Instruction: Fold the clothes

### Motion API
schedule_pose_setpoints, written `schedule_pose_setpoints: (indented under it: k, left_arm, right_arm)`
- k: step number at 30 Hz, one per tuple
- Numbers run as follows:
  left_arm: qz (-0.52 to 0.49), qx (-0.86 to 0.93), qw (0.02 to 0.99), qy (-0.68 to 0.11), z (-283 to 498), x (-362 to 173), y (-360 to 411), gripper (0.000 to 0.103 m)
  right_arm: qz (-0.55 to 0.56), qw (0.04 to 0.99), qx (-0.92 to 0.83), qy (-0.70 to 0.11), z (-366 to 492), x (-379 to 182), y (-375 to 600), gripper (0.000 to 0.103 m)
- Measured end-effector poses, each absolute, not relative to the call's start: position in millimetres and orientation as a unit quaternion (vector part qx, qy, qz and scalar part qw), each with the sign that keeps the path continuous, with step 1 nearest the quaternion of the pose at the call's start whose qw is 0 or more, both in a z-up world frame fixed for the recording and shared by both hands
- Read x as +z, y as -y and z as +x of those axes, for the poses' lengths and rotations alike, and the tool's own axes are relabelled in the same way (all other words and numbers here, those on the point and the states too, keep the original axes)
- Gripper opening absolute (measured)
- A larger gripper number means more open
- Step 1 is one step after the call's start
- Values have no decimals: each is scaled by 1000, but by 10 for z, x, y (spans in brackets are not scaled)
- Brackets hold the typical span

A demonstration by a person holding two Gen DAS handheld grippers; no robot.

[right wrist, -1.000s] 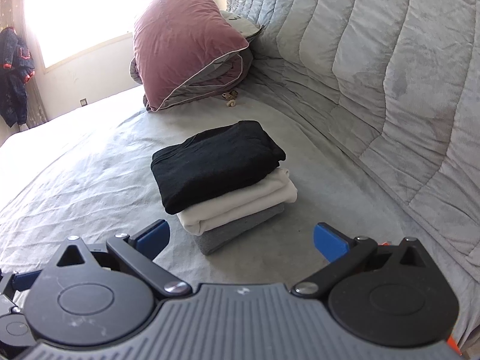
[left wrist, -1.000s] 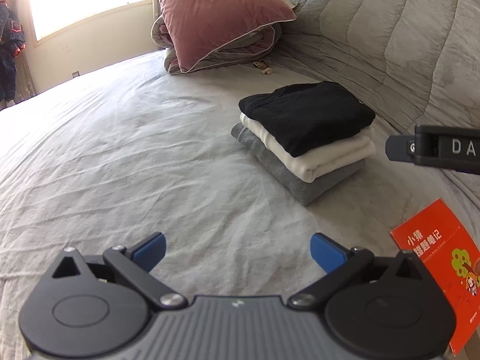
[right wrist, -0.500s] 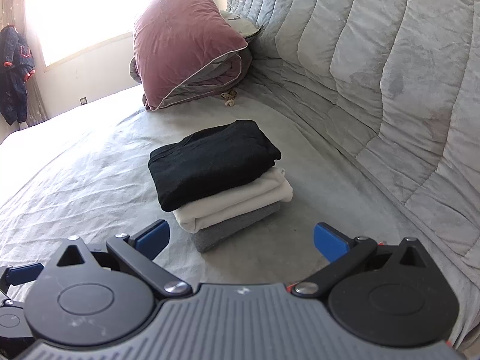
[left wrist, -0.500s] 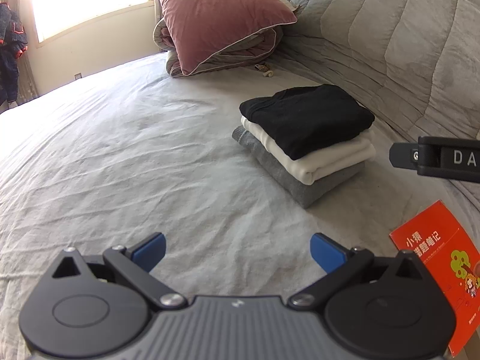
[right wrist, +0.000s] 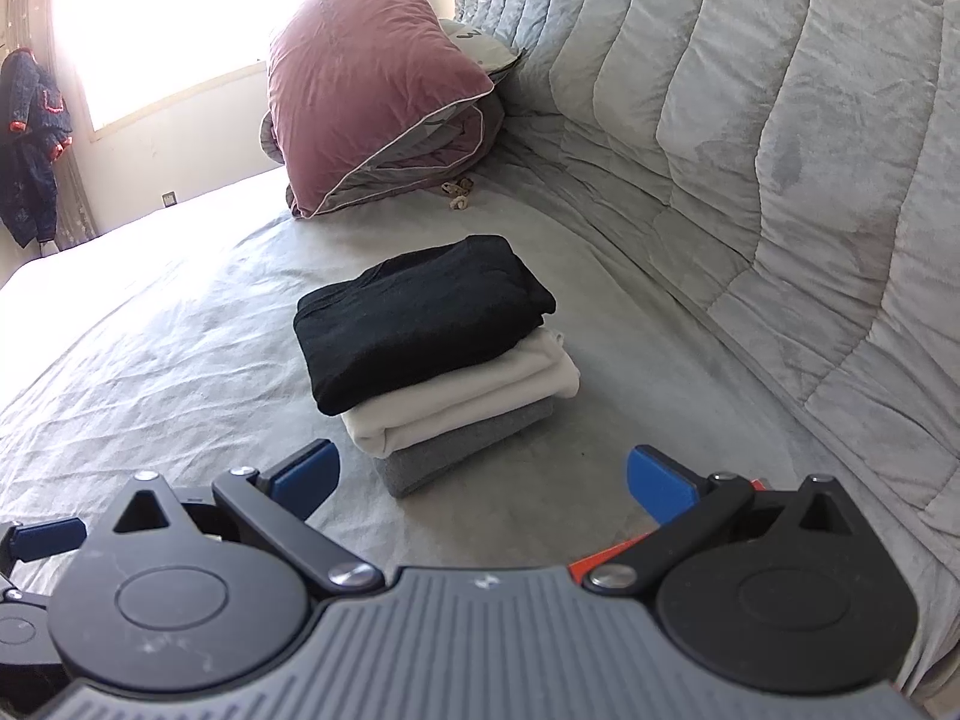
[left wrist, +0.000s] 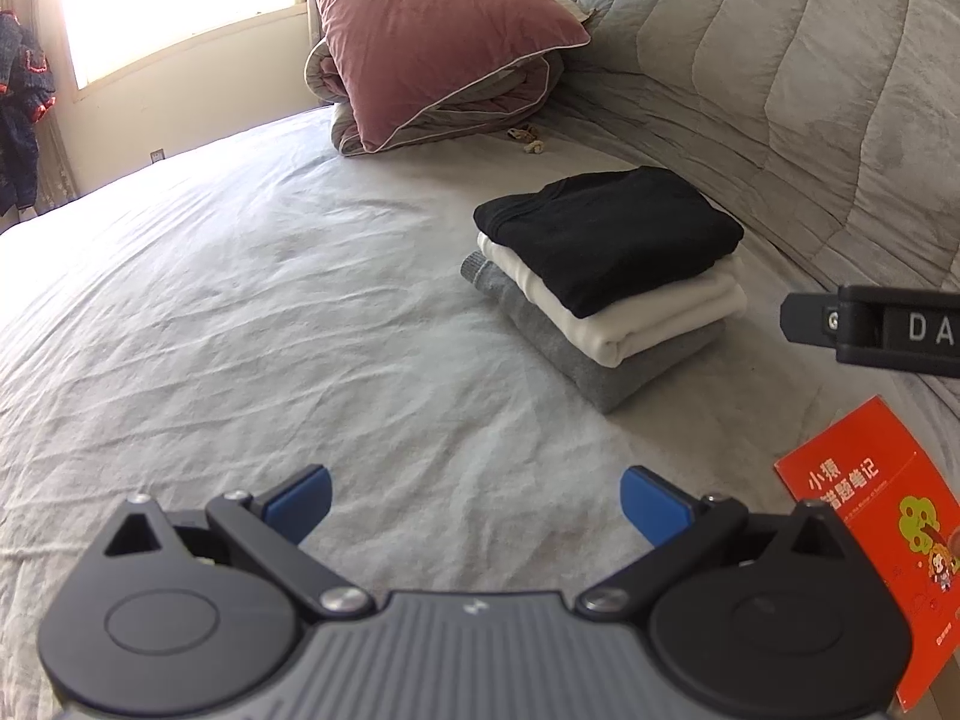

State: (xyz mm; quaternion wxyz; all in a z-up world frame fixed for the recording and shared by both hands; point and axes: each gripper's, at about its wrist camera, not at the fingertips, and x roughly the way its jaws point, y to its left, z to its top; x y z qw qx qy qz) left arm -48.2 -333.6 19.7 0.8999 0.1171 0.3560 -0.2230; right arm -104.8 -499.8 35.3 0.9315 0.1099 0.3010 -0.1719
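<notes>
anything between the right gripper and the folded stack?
Nothing. In the right wrist view, only bare grey bedsheet lies between the open right gripper and the stack of folded clothes; the stack's grey bottom corner sits just ahead of the fingertips.

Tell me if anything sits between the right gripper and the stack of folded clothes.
Nothing visible does. The right gripper is open and empty, and only bare grey bedsheet lies between its fingers and the stack of folded clothes.

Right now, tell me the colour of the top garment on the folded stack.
Black. The top garment shows best in the right wrist view.
</notes>
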Motion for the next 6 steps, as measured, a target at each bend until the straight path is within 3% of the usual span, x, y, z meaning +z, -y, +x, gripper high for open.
schedule_pose_setpoints:
  k: [6]
  left_arm:
    - [118,-221,901,-355,-505,211,3321,103]
  right_arm:
    - [104,930,-175,-307,-1087,320,5009,103]
